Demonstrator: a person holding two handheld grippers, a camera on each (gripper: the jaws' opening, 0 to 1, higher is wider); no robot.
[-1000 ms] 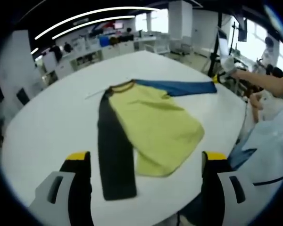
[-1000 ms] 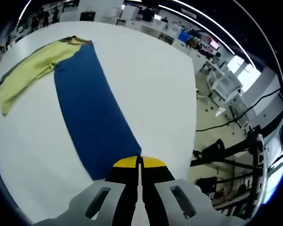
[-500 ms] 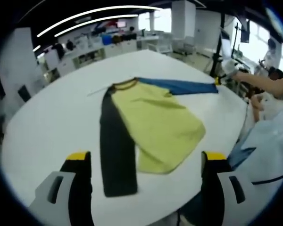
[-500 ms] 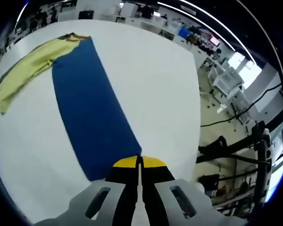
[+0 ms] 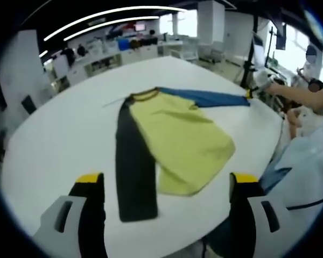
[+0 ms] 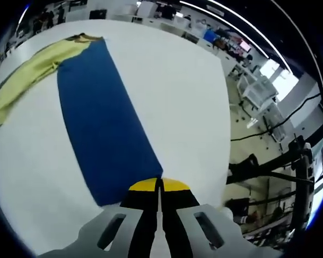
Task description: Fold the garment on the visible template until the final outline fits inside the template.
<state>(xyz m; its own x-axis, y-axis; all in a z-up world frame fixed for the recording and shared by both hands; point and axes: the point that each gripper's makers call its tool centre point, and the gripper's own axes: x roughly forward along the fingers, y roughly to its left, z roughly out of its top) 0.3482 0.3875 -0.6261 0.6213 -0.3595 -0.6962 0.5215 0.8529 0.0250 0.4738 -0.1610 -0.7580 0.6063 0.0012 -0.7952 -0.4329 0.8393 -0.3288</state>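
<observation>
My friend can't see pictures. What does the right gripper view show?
The right gripper, jaws shut, pinches the end of a long blue sleeve lying flat on a white table. The sleeve runs away to the shirt's yellow body at the upper left. Beyond the table edge is an office floor with cables.

A garment lies spread flat on a bench, its body near the middle and reaching toward the near edge. One sleeve runs along the body's left side toward the left claw, which hangs above the near edge. The other sleeve stretches out to the right edge, where its cuff meets the right claw. A person's arm reaches in beyond that edge.
</observation>
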